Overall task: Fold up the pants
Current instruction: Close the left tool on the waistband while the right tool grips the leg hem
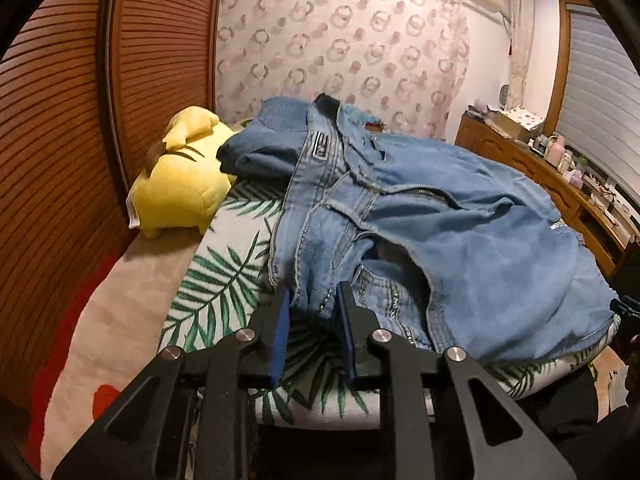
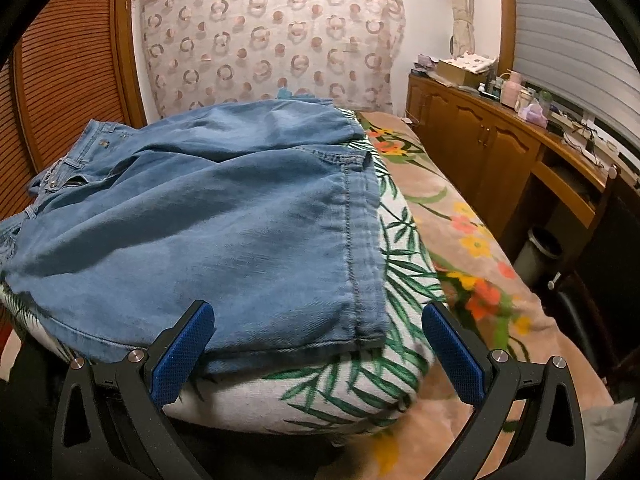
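Left gripper (image 1: 310, 300): jaws narrowed around a bunched waist edge of the jeans (image 1: 440, 208); firm contact uncertain. Right gripper (image 2: 318, 322): wide open, empty, straddling the hem corner. Jeans lie on the leaf-print cushion (image 2: 360, 396). Risk: a thin bite slips when lifted.

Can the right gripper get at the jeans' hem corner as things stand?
Probably yes. The right gripper stands open with its jaws either side of the jeans hem corner at the leaf-print cushion edge, and nothing lies between. The left gripper is at the waist end, out of the way.
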Available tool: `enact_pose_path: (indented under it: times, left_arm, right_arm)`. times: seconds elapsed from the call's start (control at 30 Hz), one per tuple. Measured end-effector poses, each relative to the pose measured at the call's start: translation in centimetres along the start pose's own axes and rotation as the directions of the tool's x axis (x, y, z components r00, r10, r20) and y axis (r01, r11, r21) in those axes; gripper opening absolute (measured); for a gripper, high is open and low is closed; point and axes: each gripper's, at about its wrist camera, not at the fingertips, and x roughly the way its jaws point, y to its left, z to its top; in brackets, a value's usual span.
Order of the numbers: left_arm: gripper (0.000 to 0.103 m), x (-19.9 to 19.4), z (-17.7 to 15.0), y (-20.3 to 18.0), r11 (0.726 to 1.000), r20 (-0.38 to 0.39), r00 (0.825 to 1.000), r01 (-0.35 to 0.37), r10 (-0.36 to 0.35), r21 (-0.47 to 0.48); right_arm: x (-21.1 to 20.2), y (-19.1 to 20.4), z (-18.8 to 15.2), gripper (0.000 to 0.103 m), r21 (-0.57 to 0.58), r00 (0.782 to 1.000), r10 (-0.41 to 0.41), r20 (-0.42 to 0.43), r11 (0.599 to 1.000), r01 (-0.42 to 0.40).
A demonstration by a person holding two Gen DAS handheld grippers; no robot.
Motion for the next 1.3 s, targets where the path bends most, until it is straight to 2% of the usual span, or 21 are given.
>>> enact_pose_path:
  times: [0.17,0.27,0.53,0.63,0.7,0.87,1.0,1.3]
  left_arm:
    - [0.024,0.3,0.1,0.0,1.000,-0.008,1.000,-0.006,0.006,0.001]
    - [0.024,0.7,0.1,0.1,1.000,-0.024,1.000,-0.016,0.016,-0.003]
    - [0.024,1.7,-0.3,0.0,0.999,-0.053,0.998,-0.035,0.035,0.002]
    - [0.023,1.7,-0.3,-0.2,0.999,-0.048,0.998,-0.031,0.032,0.012]
    - [0.021,1.3,0.1,-0.2,1.000,-0.032,0.999,-0.015,0.016,0.011]
    - [0.019,-0.1,1.6,-0.6,1.000,0.026,0.999,0.022,-0.022,0.005]
    - [0.019,-1.2,2.9,-1.3,0.999,0.075,0.996,0.038,-0.039,0.018]
    - [0.019,-2.9,6.1,-1.8,0.998,0.161,0.985,0.062,-0.066,0.027]
  right_arm:
    - [-0.1,-1.5,-0.2,0.093,0.025,1.000,0.018,-0.017,1.000,-0.018]
    - [0.0,-2.4,-0.5,0.087,0.050,0.998,0.055,-0.029,0.997,-0.054]
    - [-0.4,-2.4,-0.3,0.069,0.051,0.993,0.105,-0.046,0.993,-0.103]
    - [-0.4,-2.3,-0.3,0.057,0.045,0.994,0.104,-0.046,0.994,-0.102]
    - [-0.4,-2.3,-0.2,0.031,0.048,0.992,0.120,-0.047,0.992,-0.118]
    - [-0.4,-1.9,0.2,0.015,0.045,0.986,0.159,-0.040,0.987,-0.158]
    - [-1.4,-2.0,1.4,0.011,0.031,0.987,0.159,0.014,0.987,-0.159]
    - [-4.1,-3.2,4.9,0.010,0.005,0.980,0.140,0.144,0.990,-0.142]
